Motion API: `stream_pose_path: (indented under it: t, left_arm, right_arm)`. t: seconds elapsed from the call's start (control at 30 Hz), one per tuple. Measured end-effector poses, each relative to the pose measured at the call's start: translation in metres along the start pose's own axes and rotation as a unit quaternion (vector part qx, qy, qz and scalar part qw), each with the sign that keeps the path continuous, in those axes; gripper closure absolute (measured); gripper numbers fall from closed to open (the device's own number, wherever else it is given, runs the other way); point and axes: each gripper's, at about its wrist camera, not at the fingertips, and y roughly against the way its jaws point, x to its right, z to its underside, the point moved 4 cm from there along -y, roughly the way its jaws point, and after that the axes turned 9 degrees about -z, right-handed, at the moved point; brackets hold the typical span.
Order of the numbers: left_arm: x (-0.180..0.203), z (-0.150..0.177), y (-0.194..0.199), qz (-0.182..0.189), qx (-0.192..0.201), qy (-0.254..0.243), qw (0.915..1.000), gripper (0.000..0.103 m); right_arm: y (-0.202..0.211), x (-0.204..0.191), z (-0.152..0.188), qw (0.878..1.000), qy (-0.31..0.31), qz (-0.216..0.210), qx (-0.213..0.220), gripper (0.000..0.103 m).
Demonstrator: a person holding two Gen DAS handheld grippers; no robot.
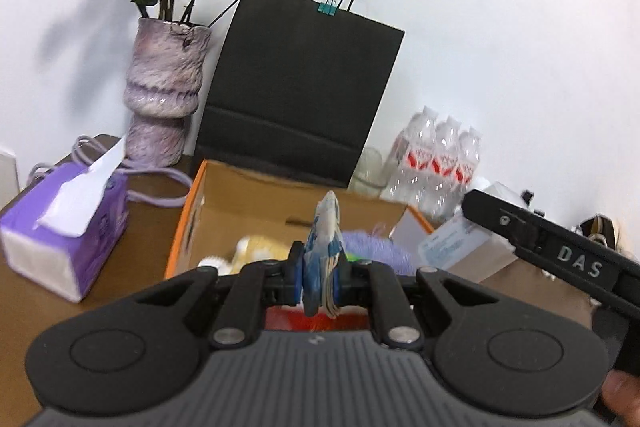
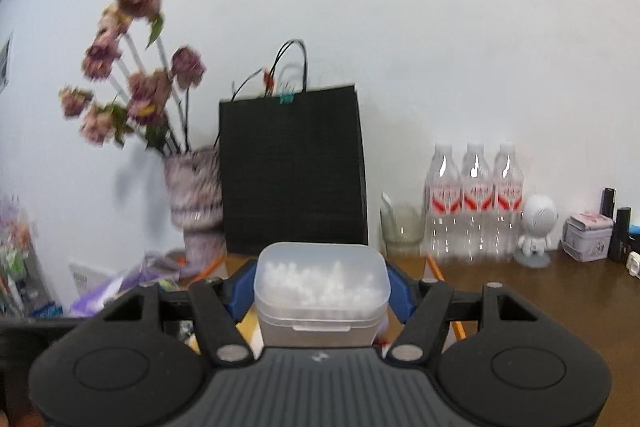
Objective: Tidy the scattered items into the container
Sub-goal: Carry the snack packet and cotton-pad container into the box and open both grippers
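My left gripper (image 1: pixel 318 277) is shut on a flat blue and white packet (image 1: pixel 325 247), held upright over the near edge of an open cardboard box (image 1: pixel 188 219). Inside the box lie a yellow soft item (image 1: pixel 260 247) and a fuzzy purple item (image 1: pixel 372 247). My right gripper (image 2: pixel 322 291) is shut on a clear plastic tub of white cotton swabs (image 2: pixel 322 287), held above the table. The right gripper's body also shows in the left wrist view (image 1: pixel 560 251), at the right.
A black paper bag (image 1: pixel 300 87) and a vase of dried roses (image 1: pixel 160 99) stand behind the box. A purple tissue pack (image 1: pixel 64 235) lies left of it. Three water bottles (image 2: pixel 474 199), a glass (image 2: pixel 402 227), a white figurine (image 2: pixel 536 227) and a small tin (image 2: pixel 588 233) line the wall.
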Motion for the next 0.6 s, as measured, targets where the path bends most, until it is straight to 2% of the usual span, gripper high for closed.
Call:
stream_pose_path:
  t: [0.2,0.4,0.6]
  left_arm:
    - [0.004,-0.013,-0.051,-0.014,0.002,0.017,0.9998,0.089]
    - [0.0,-0.016,-0.102,-0.035,-0.017,0.012,0.9992,0.089]
    - [0.002,-0.009,-0.125,-0.046,-0.034,-0.007,0.9983,0.087]
  right_arm:
    - [-0.046,0.025,-0.009,0.999,-0.042,-0.002,0.019,0.038]
    - [-0.097,0.041,-0.003,0.999,-0.039,-0.009,-0.01,0.038]
    - [-0.117,0.047,0.007,0.999,-0.03,-0.002,-0.032,0.038]
